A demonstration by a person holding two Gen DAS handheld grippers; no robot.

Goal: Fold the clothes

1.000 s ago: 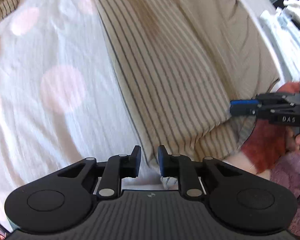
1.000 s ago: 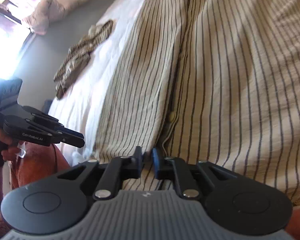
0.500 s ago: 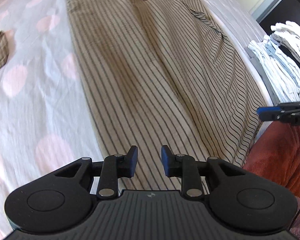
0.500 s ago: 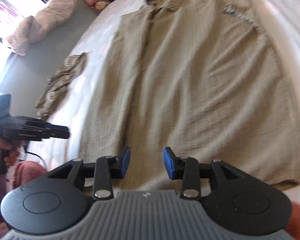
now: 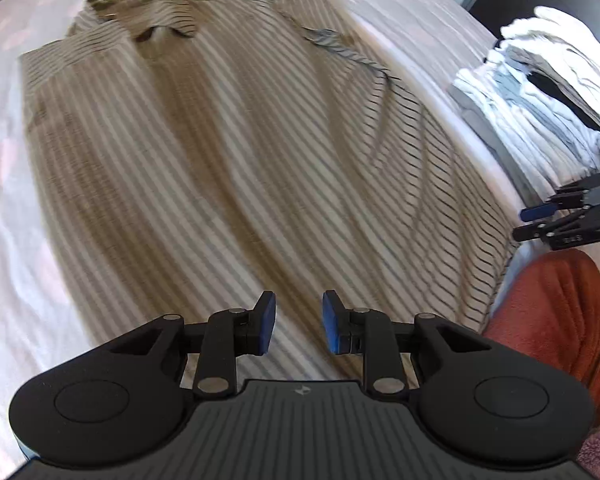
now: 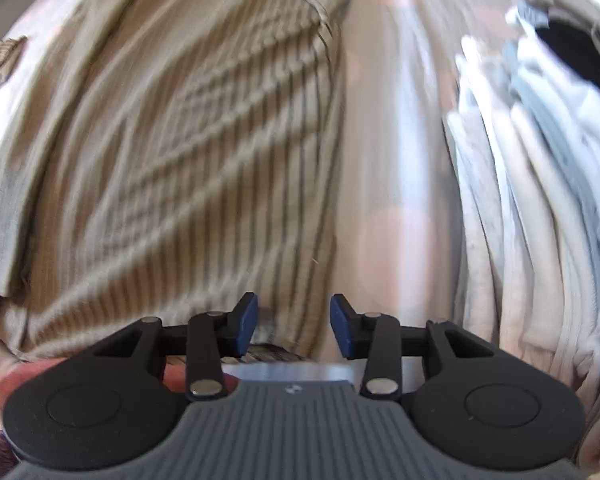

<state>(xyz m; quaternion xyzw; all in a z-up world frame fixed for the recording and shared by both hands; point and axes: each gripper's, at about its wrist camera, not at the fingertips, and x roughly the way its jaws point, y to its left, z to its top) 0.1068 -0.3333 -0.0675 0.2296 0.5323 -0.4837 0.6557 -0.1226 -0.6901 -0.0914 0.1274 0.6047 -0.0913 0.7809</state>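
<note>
the striped shirt (image 5: 228,152) lies spread flat and face up on the bed sheet (image 5: 8,184), collar at the far end, hem just in front of the cameras, its right edge running close to the side of the bed. a second ago both grippers were low over the hem with their jaws nearly closed; half a second ago they had lifted clear, and now they sit higher and wider. the left gripper (image 5: 296,326) hovers above the hem with its blue pads well apart and nothing between them. the right gripper (image 6: 293,330) is likewise wide open and empty, and its view has swung right, off the middle of the shirt toward its right edge and the stack of folded clothes (image 6: 532,184) beside the bed; this view is badly blurred. that reads as a let-go after laying the shirt out or smoothing it, so i judge the next hold may come on the right side, though the pictures do not settle it.
</note>
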